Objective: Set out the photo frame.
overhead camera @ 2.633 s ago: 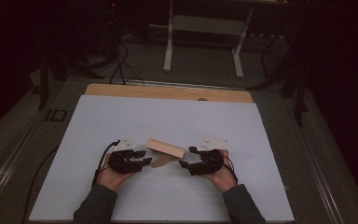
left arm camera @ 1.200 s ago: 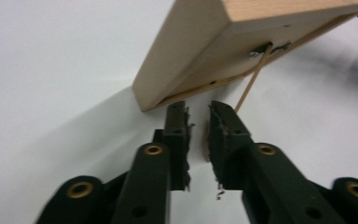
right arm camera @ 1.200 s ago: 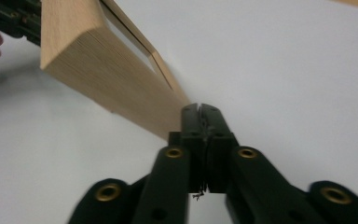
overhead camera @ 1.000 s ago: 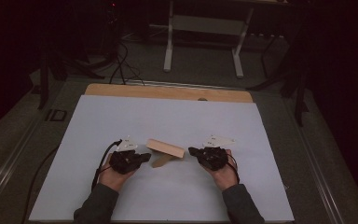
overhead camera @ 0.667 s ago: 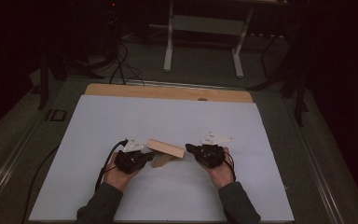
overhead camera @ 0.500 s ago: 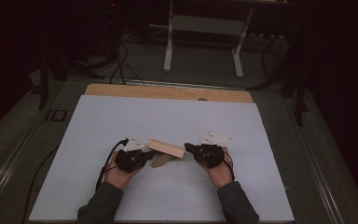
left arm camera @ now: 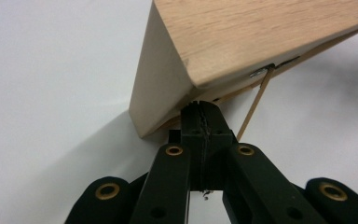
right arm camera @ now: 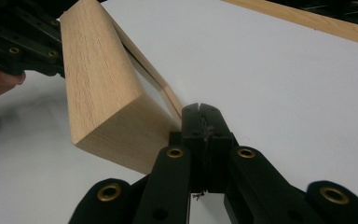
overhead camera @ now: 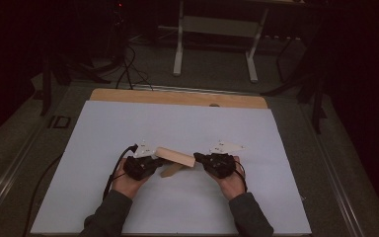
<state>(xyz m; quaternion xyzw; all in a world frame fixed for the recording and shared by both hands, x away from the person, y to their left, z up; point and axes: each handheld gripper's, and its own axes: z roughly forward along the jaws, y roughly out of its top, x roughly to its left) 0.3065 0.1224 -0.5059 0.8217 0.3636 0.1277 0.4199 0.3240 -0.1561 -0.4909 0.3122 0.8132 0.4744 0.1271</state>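
Black tool jaws, brass rivets; black cable; grey-green sleeves.

The high view looks forward and down from above the person's side of the tabletop, far enough back to take in the whole white surface and the dark floor beyond. The left gripper view rides close behind the left gripper and looks along its fingers up at one end of the wooden block. The right gripper view sits equally near the right gripper, facing the block's opposite end, so all three views share the block.
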